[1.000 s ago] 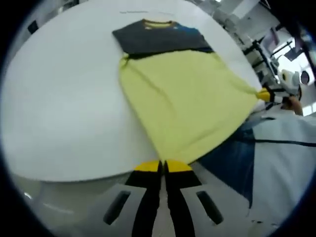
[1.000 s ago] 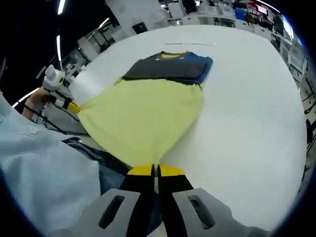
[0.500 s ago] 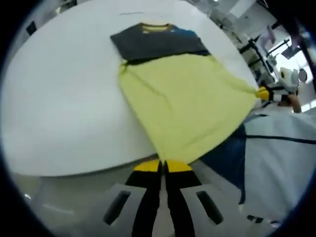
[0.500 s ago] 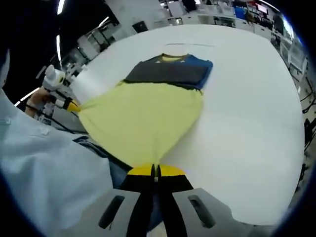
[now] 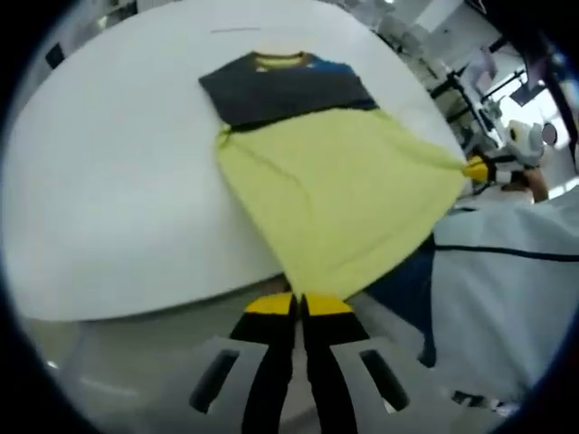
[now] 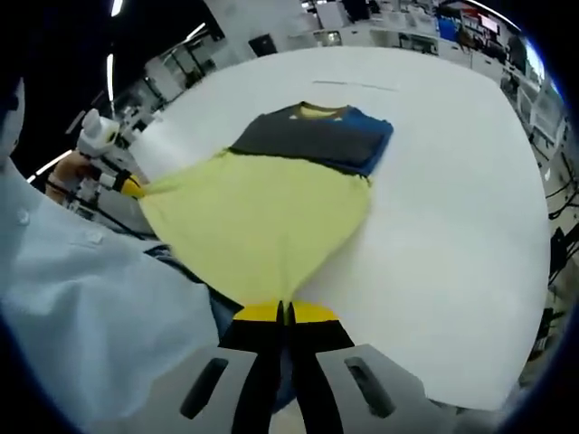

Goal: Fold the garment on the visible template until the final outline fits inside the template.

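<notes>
On the white table (image 5: 109, 199), the shirt (image 5: 335, 194) lies collar far, its yellow hem stretched off the near edge. Left gripper (image 5: 299, 306) pinches one hem corner, jaws clamped tight; right gripper (image 6: 284, 313) clamps the other. To fold cleanly, I'd carry both corners level toward the collar, keeping the hem taut. No template outline that I can make out. Cluttered workshop beyond.

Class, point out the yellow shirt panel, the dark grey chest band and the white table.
yellow shirt panel (image 5: 339, 194), left gripper view, its middle
dark grey chest band (image 6: 308, 140), right gripper view, centre
white table (image 6: 452, 199), right gripper view, bare top
</notes>
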Demonstrator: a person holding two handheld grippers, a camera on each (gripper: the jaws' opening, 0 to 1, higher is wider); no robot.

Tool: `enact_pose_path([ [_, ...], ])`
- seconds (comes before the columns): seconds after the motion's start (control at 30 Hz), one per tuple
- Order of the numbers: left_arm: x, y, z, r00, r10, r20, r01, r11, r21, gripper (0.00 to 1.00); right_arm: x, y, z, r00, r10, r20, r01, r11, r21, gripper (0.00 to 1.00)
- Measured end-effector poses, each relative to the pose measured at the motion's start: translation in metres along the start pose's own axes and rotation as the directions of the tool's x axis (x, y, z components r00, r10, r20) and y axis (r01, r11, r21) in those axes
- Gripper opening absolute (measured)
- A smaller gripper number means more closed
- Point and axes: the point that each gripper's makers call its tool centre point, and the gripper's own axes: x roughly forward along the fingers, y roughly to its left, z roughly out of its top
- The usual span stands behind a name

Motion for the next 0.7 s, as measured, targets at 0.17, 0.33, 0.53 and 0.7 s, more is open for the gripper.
enact_pose_path([
  [0.17, -0.003, -0.003, -0.003, 1.0, -0.002, -0.022, 0.002, 1.0, 0.014, 0.0, -0.006, 0.004, 0.0, 1.0, 0.001, 0.005, -0.001, 1.0, -0.005, 0.03],
  [0.33, -0.007, -0.005, -0.003, 0.999, 0.003, -0.032, -0.002, 1.0, 0.023, 0.0, -0.011, 0.005, 0.001, 1.0, 0.007, 0.005, -0.007, 1.0, -0.001, 0.03],
  [0.53, -0.018, -0.01, -0.003, 0.999, 0.009, -0.034, -0.008, 0.999, 0.041, 0.0, -0.017, 0.01, -0.001, 0.999, 0.031, -0.022, -0.031, 0.999, -0.016, 0.03],
  [0.7, -0.017, -0.012, -0.007, 0.999, 0.008, -0.048, -0.006, 0.999, 0.041, 0.0, -0.021, 0.013, -0.001, 0.999, 0.044, -0.027, -0.045, 0.999, -0.031, 0.02],
])
